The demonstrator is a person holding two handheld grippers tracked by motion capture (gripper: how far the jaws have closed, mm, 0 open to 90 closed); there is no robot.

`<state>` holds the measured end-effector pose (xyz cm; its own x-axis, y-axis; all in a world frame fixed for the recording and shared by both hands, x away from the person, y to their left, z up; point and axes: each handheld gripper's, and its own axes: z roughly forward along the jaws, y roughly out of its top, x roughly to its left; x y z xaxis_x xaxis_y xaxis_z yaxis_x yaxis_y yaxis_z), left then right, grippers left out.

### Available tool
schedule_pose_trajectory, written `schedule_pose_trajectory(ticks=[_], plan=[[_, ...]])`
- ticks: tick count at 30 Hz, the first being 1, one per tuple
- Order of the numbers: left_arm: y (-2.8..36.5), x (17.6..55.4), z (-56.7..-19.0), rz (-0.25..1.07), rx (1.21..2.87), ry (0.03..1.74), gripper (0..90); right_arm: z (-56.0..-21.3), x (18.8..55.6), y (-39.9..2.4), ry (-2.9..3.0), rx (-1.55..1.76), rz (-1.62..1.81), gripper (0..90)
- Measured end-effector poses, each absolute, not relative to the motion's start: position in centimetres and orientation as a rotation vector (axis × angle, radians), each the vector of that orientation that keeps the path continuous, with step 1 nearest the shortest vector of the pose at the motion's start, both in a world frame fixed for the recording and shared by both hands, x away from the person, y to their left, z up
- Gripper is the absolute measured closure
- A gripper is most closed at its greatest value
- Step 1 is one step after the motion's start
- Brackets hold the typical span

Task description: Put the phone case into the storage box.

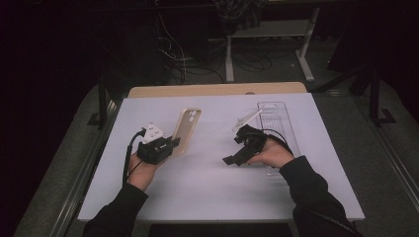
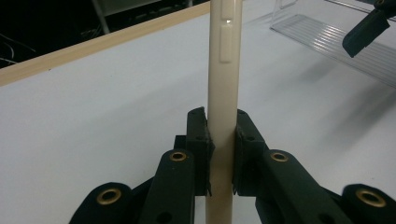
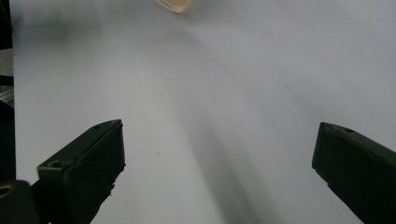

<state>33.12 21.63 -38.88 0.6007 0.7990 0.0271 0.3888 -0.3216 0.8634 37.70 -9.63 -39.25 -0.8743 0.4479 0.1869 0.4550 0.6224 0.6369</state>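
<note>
On the white table [image 1: 207, 187], the left gripper [image 1: 174, 143] pinches the tan phone case [image 1: 186, 129] by its near end. The right gripper [image 1: 236, 148] waits wide open, holding nothing. It likely has to reach over and help next.

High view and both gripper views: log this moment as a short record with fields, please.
held item: beige phone case
holder: left gripper, jaws clamped on the case's edge
right gripper: jaws wide apart, nothing between them, over the bare white table
other item: clear plastic tray at the table's right, behind the right gripper
case position: far end raised off the table
</note>
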Motion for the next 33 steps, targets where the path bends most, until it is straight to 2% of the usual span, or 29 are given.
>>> schedule_pose_trajectory(ticks=[20,33], plan=[[21.4,32.7,-38.8,0.589,1.915,0.998,80.1,-38.3,38.4,-9.4,-2.761,-0.918,-1.182,0.0],[21.0,32.6,-39.0,0.586,1.906,1.014,80.1,-37.9,39.9,-6.8,-2.711,-0.887,-1.275,0.0]])
